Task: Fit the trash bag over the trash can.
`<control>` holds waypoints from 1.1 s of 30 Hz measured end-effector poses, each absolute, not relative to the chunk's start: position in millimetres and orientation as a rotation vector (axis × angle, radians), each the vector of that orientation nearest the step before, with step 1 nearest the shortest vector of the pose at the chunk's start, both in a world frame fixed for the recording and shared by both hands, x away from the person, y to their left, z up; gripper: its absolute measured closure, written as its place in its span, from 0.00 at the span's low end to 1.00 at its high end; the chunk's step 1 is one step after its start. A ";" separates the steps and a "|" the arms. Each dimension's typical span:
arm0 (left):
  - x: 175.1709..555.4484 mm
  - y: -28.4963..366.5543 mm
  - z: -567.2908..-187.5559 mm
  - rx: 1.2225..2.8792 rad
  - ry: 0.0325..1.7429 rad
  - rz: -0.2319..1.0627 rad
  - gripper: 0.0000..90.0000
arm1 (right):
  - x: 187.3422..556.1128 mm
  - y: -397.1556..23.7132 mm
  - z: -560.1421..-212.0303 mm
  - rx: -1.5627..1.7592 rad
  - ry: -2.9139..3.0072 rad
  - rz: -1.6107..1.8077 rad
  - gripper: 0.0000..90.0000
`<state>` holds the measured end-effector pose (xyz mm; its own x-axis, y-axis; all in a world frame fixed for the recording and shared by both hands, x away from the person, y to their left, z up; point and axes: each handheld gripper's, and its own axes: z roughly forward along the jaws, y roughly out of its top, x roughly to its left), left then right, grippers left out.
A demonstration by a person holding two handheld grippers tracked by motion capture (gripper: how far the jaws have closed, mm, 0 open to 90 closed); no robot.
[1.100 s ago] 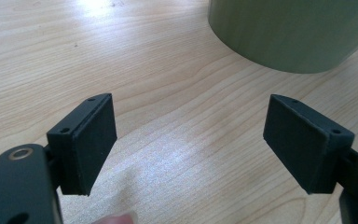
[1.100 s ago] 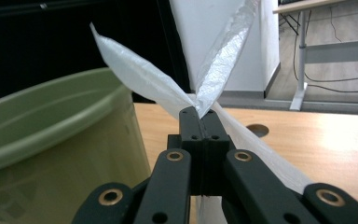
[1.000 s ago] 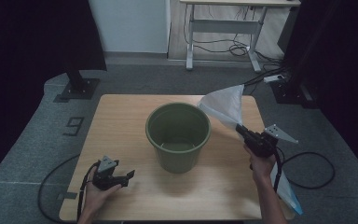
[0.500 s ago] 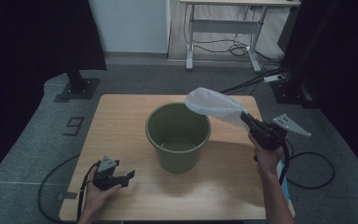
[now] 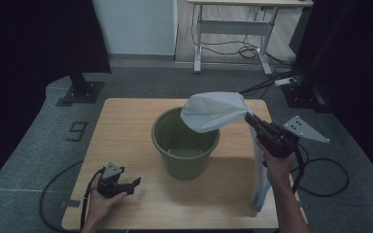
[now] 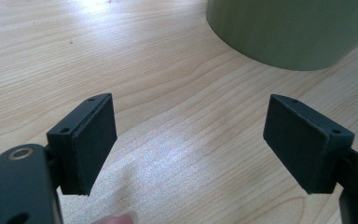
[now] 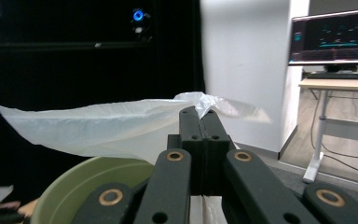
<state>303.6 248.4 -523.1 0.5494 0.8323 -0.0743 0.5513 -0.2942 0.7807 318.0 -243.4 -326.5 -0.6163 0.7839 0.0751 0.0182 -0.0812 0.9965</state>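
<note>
A green bucket (image 5: 187,145) stands upright in the middle of the wooden table (image 5: 126,126). My right gripper (image 5: 250,119) is shut on a white plastic bag (image 5: 213,110), which billows leftward above the bucket's far right rim. In the right gripper view the jaws pinch the bag (image 7: 98,128) at its edge, with the bucket (image 7: 88,189) below. My left gripper (image 5: 135,182) rests on the table near the front left corner, open, with nothing between its pads (image 6: 91,140); the bucket's wall (image 6: 289,32) lies ahead of it.
A pale strip of plastic (image 5: 258,179) hangs or lies along the table's right edge below my right hand. A desk (image 5: 243,19) with cables stands behind the table. Dark curtains and a stand base (image 5: 80,90) flank the left.
My right gripper rose and moved left with the bag, which swung from beside the bucket's right to above its rim. The left gripper stayed put.
</note>
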 end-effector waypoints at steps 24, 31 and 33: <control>304.3 247.3 -525.3 2.011 1.112 0.448 0.19 | 320.3 -176.5 -404.9 0.839 2.018 1.681 0.98; 304.1 247.4 -525.3 2.013 1.110 0.449 0.19 | 318.6 -176.2 -410.6 0.837 2.017 1.719 0.85; 304.2 247.7 -525.3 2.009 1.111 0.450 0.19 | 315.4 -176.1 -410.0 0.826 2.000 1.712 0.70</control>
